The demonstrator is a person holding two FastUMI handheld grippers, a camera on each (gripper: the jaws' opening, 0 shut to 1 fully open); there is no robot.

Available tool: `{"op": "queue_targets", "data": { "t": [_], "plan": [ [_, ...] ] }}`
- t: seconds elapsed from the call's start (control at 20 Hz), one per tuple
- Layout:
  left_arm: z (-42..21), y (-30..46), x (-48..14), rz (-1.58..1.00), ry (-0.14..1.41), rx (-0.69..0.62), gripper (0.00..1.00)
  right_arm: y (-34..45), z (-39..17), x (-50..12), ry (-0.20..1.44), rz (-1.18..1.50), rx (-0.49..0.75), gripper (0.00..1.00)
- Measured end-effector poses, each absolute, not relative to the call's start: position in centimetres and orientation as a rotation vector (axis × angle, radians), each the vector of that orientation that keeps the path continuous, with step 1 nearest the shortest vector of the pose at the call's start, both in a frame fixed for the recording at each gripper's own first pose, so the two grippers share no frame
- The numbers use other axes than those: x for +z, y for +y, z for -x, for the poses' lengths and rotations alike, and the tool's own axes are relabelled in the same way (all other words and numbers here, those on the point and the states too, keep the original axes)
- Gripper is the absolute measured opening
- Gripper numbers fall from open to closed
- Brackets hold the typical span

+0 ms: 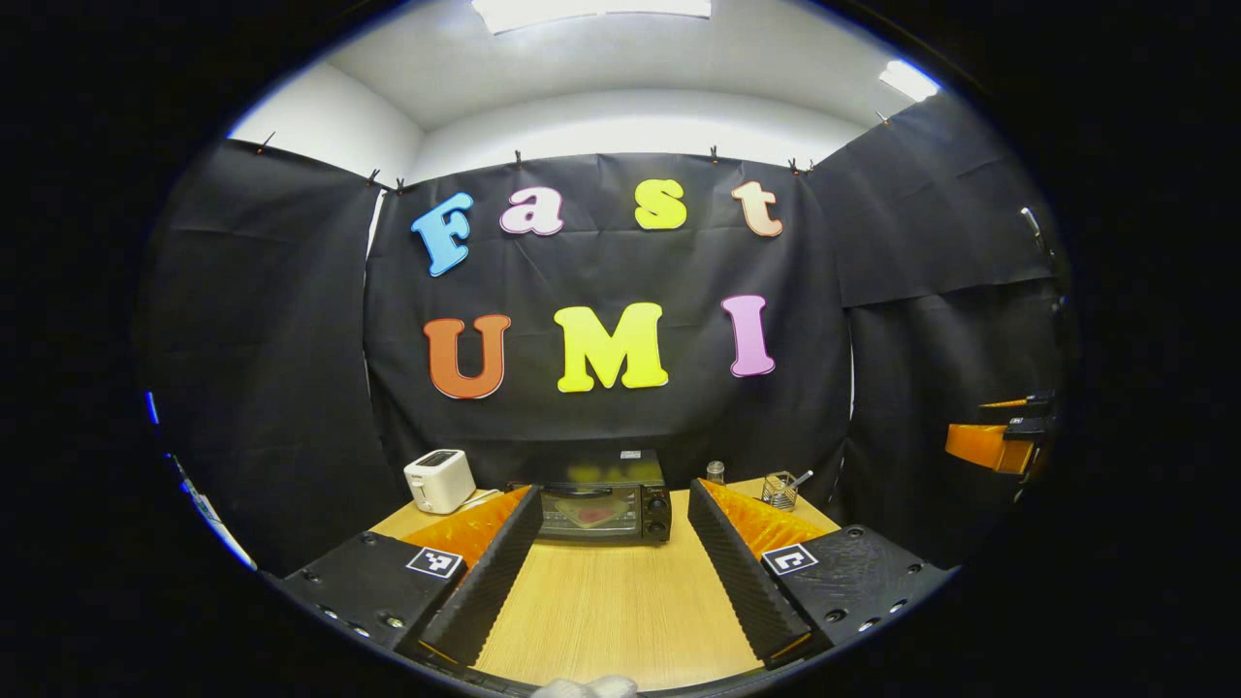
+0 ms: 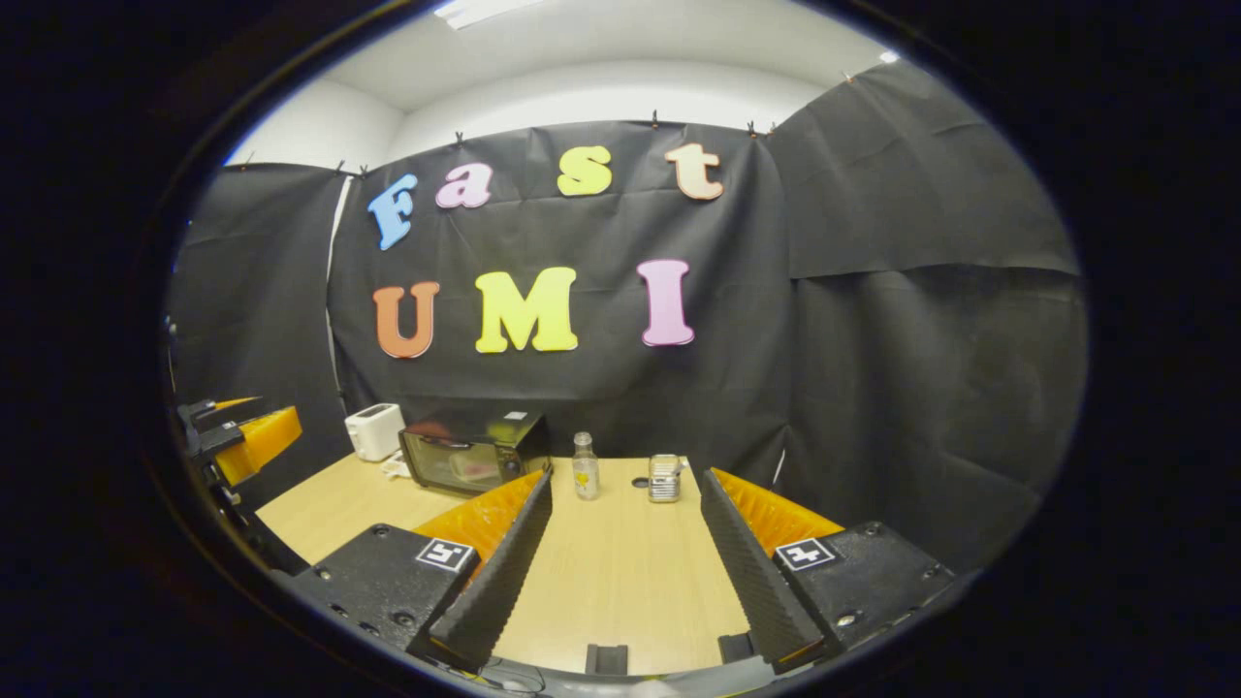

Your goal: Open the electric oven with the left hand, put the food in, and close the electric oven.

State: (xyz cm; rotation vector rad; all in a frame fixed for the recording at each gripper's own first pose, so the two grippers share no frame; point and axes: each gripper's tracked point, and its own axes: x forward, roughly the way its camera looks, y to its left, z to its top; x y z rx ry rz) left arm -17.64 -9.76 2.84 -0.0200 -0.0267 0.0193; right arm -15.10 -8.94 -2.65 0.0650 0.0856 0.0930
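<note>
**Both grippers open and empty; oven shut at the far table edge**

Nearest the left gripper view's camera, the left gripper [image 1: 613,543] holds its 2 fingers spread wide above bare wooden table [image 1: 611,611], with nothing between them. Between the fingertips, at the far side of the table against the black cloth wall, stands the electric oven [image 1: 603,504]. Its glass door is closed, and its knobs sit on the right side of the front panel. Something flat shows dimly behind the glass; what it is cannot be told.

Left of the oven stands a white toaster [image 1: 439,480]. Right of the oven, near the far edge, are a small jar [image 1: 715,472] and a wire holder [image 1: 779,490] with a utensil in it.

In the right gripper view, the right gripper [image 2: 625,543] is likewise wide open and holds nothing. The oven [image 2: 470,451] lies far left of its fingers, with the toaster [image 2: 374,430] just beyond. A clear bottle [image 2: 585,466] and a metal cup [image 2: 664,478] stand on the table ahead, between the fingertips.

Each view also shows the other gripper at its edge: the right gripper [image 1: 1003,436] at far right, and the left gripper [image 2: 238,436] at far left.
</note>
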Motion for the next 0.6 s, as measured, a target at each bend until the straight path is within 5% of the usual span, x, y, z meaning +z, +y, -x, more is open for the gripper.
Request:
{"op": "queue_targets", "data": {
  "t": [0.6],
  "plan": [
    [18.16,-9.99,3.87,0.011,-0.035,0.036,1.0,-9.29,15.57,-2.37,0.078,-0.06,0.112,0.96]
  ]
}}
